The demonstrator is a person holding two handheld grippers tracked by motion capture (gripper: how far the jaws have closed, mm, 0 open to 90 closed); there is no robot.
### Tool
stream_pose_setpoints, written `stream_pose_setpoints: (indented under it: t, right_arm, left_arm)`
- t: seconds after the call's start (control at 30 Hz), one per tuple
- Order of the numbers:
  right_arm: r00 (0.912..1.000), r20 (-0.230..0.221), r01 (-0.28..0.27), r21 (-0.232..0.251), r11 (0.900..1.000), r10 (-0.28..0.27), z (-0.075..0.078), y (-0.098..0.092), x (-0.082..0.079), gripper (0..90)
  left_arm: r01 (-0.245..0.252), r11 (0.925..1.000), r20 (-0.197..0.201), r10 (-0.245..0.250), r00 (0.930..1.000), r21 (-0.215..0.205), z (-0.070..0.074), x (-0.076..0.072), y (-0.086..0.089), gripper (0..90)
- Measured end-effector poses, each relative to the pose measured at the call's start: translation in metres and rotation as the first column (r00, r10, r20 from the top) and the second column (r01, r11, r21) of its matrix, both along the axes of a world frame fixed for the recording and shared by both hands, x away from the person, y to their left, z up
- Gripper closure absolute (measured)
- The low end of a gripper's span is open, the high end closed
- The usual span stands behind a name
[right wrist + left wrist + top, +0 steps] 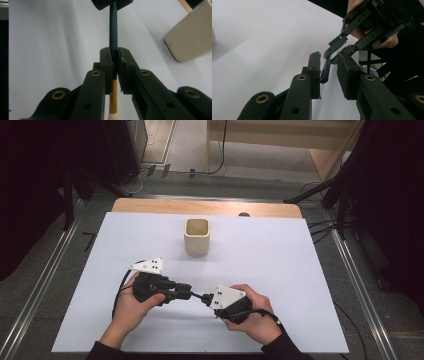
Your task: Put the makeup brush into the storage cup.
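Note:
A thin stick, dark along most of its length with an orange band and a white tip, is a pencil-like pen (113, 30). My right gripper (113, 60) is shut on it near the orange end. In the left gripper view the pen's dark end (325, 70) stands between the pads of my left gripper (329, 67), close against one pad with a gap to the other. From above, the left gripper (191, 294) and right gripper (205, 298) meet tip to tip at the table's front middle, each held in a hand.
A cream square cup (197, 236) stands upright behind the grippers, toward the back middle of the white table sheet (280, 270). The cup (190, 37) also appears at the right of the right gripper view. Metal rails run along both table sides.

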State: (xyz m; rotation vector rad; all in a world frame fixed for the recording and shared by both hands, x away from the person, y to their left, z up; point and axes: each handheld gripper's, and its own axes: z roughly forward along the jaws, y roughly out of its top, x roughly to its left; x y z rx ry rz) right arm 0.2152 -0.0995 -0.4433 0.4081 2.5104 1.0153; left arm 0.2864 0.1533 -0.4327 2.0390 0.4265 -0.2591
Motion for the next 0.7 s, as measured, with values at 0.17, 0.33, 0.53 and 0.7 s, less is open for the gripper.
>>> stream_pose_setpoints:
  t: [0.17, 0.33, 0.53, 0.7]
  right_arm:
    - [1.0, -0.002, 0.002, 0.0, 1.0, -0.002, 0.0, -0.0004, -0.0001, 84.3]
    - [1.0, -0.002, 0.003, -0.004, 1.0, -0.003, -0.0003, -0.0008, 0.0002, 84.3]
    - [1.0, -0.003, -0.001, -0.006, 1.0, 0.001, -0.0008, -0.0008, 0.0003, 84.3]
    - [1.0, -0.003, -0.008, -0.01, 1.0, 0.008, -0.0013, -0.0009, 0.0007, 84.3]
  left_arm:
    - [0.002, 0.9999, -0.001, -0.002, 1.0, 0.01, -0.0008, 0.0002, -0.0009, 74.9]
    - [0.005, 0.9999, -0.006, -0.005, 1.0, 0.011, -0.0008, 0.0003, -0.0012, 76.2]
    - [0.007, 0.9999, -0.01, -0.007, 0.9999, 0.015, -0.0008, 0.0, -0.0016, 77.1]
    - [0.011, 0.9997, -0.013, -0.01, 0.9999, 0.02, -0.0009, 0.0001, -0.0018, 78.7]
